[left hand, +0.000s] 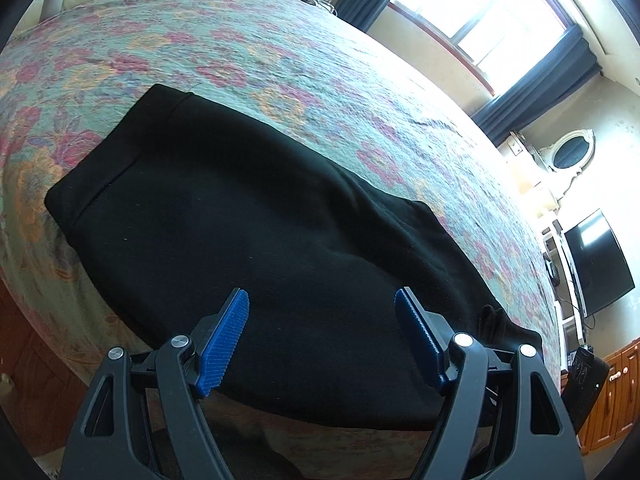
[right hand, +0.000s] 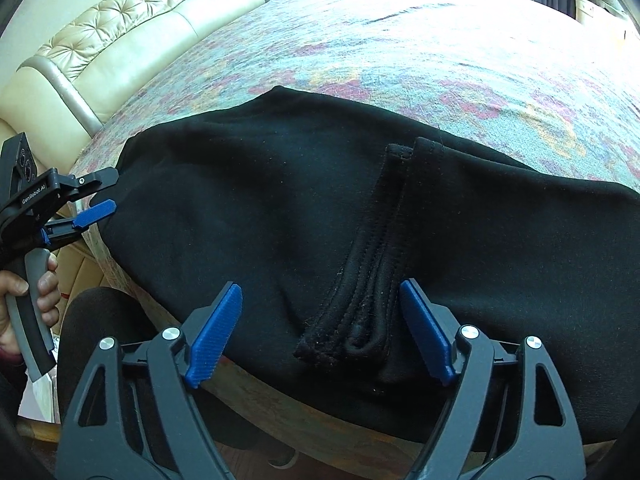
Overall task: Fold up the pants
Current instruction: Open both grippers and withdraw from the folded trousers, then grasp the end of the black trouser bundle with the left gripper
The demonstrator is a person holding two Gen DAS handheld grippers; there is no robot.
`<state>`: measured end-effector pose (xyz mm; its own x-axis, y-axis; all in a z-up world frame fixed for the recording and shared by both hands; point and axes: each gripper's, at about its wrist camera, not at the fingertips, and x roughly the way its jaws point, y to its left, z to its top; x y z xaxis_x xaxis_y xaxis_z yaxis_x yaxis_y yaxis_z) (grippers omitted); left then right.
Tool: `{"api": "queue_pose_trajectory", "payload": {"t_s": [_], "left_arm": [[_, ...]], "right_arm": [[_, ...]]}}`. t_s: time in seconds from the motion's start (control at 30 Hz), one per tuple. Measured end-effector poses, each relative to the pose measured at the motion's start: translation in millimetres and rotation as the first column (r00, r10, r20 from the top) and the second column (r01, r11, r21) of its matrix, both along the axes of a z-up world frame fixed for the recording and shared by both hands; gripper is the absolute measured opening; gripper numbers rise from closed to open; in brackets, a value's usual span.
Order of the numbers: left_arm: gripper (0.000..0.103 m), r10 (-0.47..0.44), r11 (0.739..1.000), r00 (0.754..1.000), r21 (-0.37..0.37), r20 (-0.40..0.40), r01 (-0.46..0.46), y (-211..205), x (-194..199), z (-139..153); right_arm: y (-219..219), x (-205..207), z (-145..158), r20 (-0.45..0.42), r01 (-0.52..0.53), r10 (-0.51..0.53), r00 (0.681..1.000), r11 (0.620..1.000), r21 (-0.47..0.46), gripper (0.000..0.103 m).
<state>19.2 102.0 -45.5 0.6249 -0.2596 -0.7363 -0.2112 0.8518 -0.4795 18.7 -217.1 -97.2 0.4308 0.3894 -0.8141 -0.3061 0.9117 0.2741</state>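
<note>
Black pants [left hand: 248, 216] lie folded flat on a floral bedspread [left hand: 280, 64], near the bed's front edge. In the right wrist view the pants [right hand: 240, 200] show their stacked cuffs [right hand: 360, 300] lying on top near the front edge. My left gripper [left hand: 322, 300] is open and empty, just above the pants' near edge. It also shows in the right wrist view [right hand: 108, 190] at the pants' left end. My right gripper [right hand: 320, 292] is open and empty, with its fingers on either side of the cuffs.
A cream tufted headboard [right hand: 132, 28] runs along the bed's far left. A window with dark curtains [left hand: 492, 20], a television [left hand: 596, 264] and a wooden cabinet [left hand: 616, 396] stand to the right. The bedspread [right hand: 440, 40] stretches beyond the pants.
</note>
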Motion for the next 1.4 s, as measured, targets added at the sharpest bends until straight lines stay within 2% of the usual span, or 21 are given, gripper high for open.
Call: {"api": "queue_pose_trajectory", "payload": {"t_s": [0.27, 0.4, 0.57, 0.73, 0.9, 1.03, 1.13, 1.27, 1.33, 1.4], "left_arm": [[0.074, 0.058, 0.998, 0.998, -0.006, -0.014, -0.058, 27, -11, -5], [0.074, 0.058, 0.998, 0.998, -0.005, -0.013, -0.058, 25, -11, -2], [0.074, 0.071, 0.997, 0.997, -0.005, -0.008, -0.071, 39, -15, -1], [0.074, 0.15, 0.986, 0.989, -0.074, 0.003, -0.15, 81, -27, -2], [0.074, 0.224, 0.956, 0.974, -0.188, -0.016, -0.223, 122, -40, -15], [0.074, 0.284, 0.914, 0.958, -0.288, -0.05, -0.286, 147, -53, -28], [0.074, 0.299, 0.898, 0.952, -0.32, -0.063, -0.303, 157, -58, -35], [0.074, 0.328, 0.86, 0.943, -0.394, -0.055, -0.322, 170, -57, -46], [0.074, 0.337, 0.85, 0.94, -0.41, -0.058, -0.33, 179, -51, -44], [0.074, 0.323, 0.846, 0.946, -0.444, -0.017, -0.297, 192, -43, -33]], "right_arm": [[18, -5, -2, 0.034, -0.031, 0.034, 0.999, 0.995, -0.095, 0.088], [19, -4, -3, 0.035, -0.031, 0.034, 0.999, 0.995, -0.094, 0.09], [14, -3, 1, 0.038, -0.018, 0.02, 0.999, 0.998, -0.056, 0.09], [-4, -9, 27, 0.122, 0.03, -0.038, 0.992, 0.997, 0.072, 0.09], [-22, -5, 43, 0.142, 0.071, -0.096, 0.985, 0.983, 0.171, 0.09], [-26, -1, 39, 0.13, 0.089, -0.111, 0.985, 0.982, 0.164, 0.09], [-26, 1, 27, 0.1, 0.097, -0.116, 0.988, 0.98, 0.172, 0.09], [-23, 1, 14, 0.06, 0.093, -0.105, 0.993, 0.98, 0.177, 0.09], [-20, 0, 12, 0.052, 0.084, -0.094, 0.994, 0.982, 0.17, 0.09], [-18, -1, 10, 0.048, 0.075, -0.083, 0.995, 0.984, 0.159, 0.09]]}}
